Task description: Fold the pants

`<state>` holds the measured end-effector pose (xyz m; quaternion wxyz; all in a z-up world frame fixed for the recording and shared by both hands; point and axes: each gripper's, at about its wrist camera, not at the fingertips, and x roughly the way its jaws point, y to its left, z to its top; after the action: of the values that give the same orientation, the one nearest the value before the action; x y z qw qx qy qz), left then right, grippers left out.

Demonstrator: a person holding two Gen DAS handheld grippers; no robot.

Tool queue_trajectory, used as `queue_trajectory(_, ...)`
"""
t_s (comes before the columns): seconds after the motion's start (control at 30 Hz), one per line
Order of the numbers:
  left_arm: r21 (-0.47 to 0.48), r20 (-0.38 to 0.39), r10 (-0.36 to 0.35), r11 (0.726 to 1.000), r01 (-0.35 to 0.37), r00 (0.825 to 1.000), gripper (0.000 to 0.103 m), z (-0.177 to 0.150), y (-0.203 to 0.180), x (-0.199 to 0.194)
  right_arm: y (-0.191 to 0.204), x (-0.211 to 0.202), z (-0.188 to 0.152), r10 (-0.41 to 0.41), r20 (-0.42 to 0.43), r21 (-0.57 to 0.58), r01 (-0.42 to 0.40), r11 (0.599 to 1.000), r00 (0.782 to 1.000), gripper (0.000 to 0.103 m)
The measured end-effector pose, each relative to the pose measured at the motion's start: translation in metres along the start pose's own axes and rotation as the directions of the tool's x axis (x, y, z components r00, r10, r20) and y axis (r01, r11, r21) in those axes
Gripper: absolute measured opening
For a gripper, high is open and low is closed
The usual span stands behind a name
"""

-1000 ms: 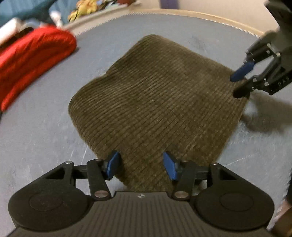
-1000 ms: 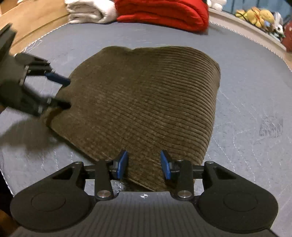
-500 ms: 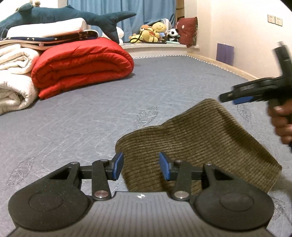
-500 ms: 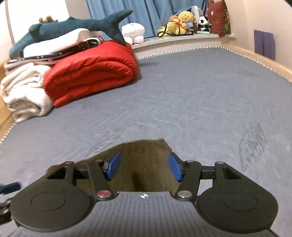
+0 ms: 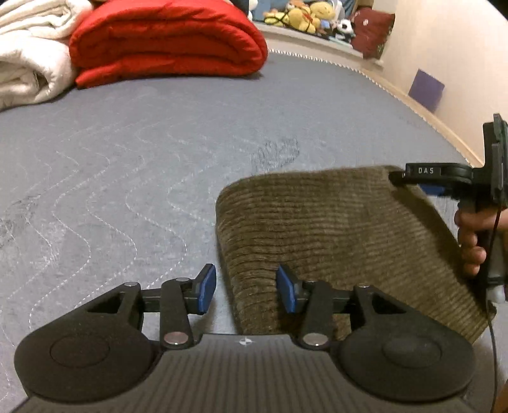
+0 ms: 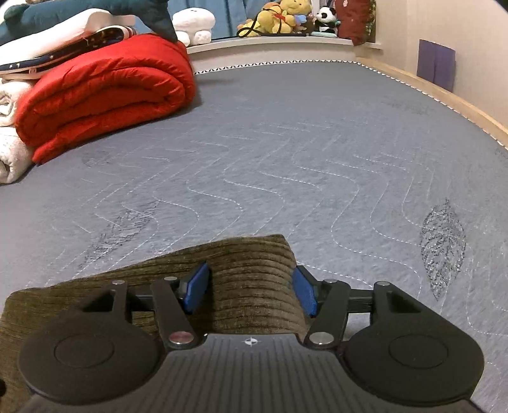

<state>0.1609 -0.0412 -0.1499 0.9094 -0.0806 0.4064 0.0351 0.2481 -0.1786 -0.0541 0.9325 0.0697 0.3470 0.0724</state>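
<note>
The olive-brown corduroy pants (image 5: 333,238) lie folded into a flat rectangle on the grey quilted mattress (image 5: 127,159). My left gripper (image 5: 246,287) is open at their near left corner, and the fabric's edge lies between the blue pads without being pinched. My right gripper (image 5: 422,181), held by a hand (image 5: 470,241), hovers over the far right corner. In the right wrist view the pants (image 6: 247,279) fill the gap of the right gripper (image 6: 250,290), which stands open low over that corner.
A rolled red quilt (image 5: 165,41) and white blankets (image 5: 28,60) lie at the far left of the bed. Plush toys (image 6: 279,16) sit on the ledge behind. The wooden bed rim (image 6: 460,104) and wall run along the right.
Both grippers rolled and swung from looking down on the pants to looking along the bed, ending at neighbouring corners. The right jaws spread wider; the left narrowed slightly.
</note>
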Motion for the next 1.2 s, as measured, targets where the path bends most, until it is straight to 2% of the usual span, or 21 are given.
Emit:
queue_trajectory(0.07, 0.034, 0.031, 0.024, 0.999, -0.025, 0.999, 0.046, 0.002, -0.007, -0.008, -0.004, -0.003, 0.003, 0.018, -0.005, 0.049, -0.017, 0.999, 1.0, 0.061)
queue_trajectory(0.13, 0.059, 0.06, 0.009, 0.998, -0.012, 0.998, 0.046, 0.004, -0.013, -0.017, -0.008, -0.01, 0.007, 0.034, -0.009, 0.074, -0.033, 0.997, 0.999, 0.061)
queue_trajectory(0.2, 0.071, 0.077, -0.01, 0.997, 0.004, 0.997, 0.046, 0.005, -0.014, -0.023, -0.006, -0.025, 0.009, 0.039, 0.015, 0.043, -0.04, 0.998, 0.999, 0.061)
queue_trajectory(0.3, 0.089, 0.061, -0.019, 0.996, 0.013, 0.998, 0.046, 0.003, -0.015, -0.023, -0.005, -0.053, 0.01, 0.035, 0.069, -0.033, -0.033, 0.999, 0.997, 0.062)
queue_trajectory(0.4, 0.117, 0.039, -0.02, 0.993, 0.015, 0.999, 0.046, -0.001, -0.018, -0.023, -0.016, -0.081, 0.011, 0.107, 0.066, -0.088, -0.101, 0.991, 0.992, 0.063)
queue_trajectory(0.47, 0.133, 0.041, -0.018, 0.991, 0.012, 0.999, 0.046, -0.004, -0.021, -0.025, -0.025, -0.099, 0.007, 0.183, 0.024, -0.139, -0.178, 0.974, 0.983, 0.063)
queue_trajectory(0.57, 0.155, 0.019, -0.033, 0.987, 0.03, 0.999, 0.046, -0.009, -0.025, -0.024, -0.03, -0.117, -0.01, 0.272, -0.1, -0.235, -0.288, 0.928, 0.957, 0.064)
queue_trajectory(0.63, 0.196, -0.048, -0.02, 0.98, 0.029, 0.999, 0.048, -0.018, -0.028, -0.012, -0.028, -0.12, -0.031, 0.261, -0.182, -0.331, -0.309, 0.892, 0.948, 0.064)
queue_trajectory(0.7, 0.231, -0.044, -0.006, 0.973, 0.016, 0.999, 0.05, -0.026, -0.031, -0.008, -0.027, -0.113, -0.054, 0.194, -0.275, -0.416, -0.298, 0.859, 0.942, 0.064)
queue_trajectory(0.77, 0.206, -0.051, 0.009, 0.979, 0.002, 0.999, 0.049, -0.022, -0.033, -0.015, -0.033, -0.106, -0.067, 0.166, -0.309, -0.41, -0.288, 0.865, 0.937, 0.065)
queue_trajectory(0.83, 0.185, -0.034, 0.025, 0.983, -0.018, 0.999, 0.05, -0.017, -0.039, -0.029, -0.038, -0.112, -0.058, 0.159, -0.295, -0.344, -0.26, 0.902, 0.942, 0.065)
queue_trajectory(0.87, 0.182, -0.001, 0.014, 0.983, -0.013, 1.0, 0.052, -0.016, -0.045, -0.042, -0.038, -0.12, -0.053, 0.138, -0.264, -0.337, -0.225, 0.914, 0.955, 0.065)
queue_trajectory(0.93, 0.176, 0.069, -0.012, 0.984, 0.0, 0.998, 0.071, -0.014, -0.056, -0.068, -0.036, -0.146, -0.04, 0.147, -0.173, -0.313, -0.195, 0.929, 0.974, 0.067)
queue_trajectory(0.97, 0.171, 0.105, -0.038, 0.985, 0.02, 0.994, 0.075, -0.014, -0.062, -0.082, -0.036, -0.162, -0.032, 0.164, -0.121, -0.273, -0.192, 0.943, 0.979, 0.069)
queue_trajectory(1.03, 0.15, 0.165, -0.085, 0.987, 0.06, 0.983, 0.085, -0.016, -0.072, -0.107, -0.039, -0.194, -0.021, 0.161, -0.001, -0.163, -0.159, 0.974, 0.987, 0.08)
queue_trajectory(1.13, 0.071, 0.232, -0.06, 0.996, 0.045, 0.971, 0.085, -0.023, -0.079, -0.14, -0.048, -0.232, -0.018, 0.082, 0.122, -0.034, -0.079, 0.996, 0.989, 0.086)
queue_trajectory(1.2, 0.032, 0.251, -0.022, 0.999, 0.015, 0.968, 0.085, -0.03, -0.083, -0.151, -0.053, -0.253, -0.027, 0.056, 0.169, 0.023, -0.061, 0.998, 0.984, 0.089)
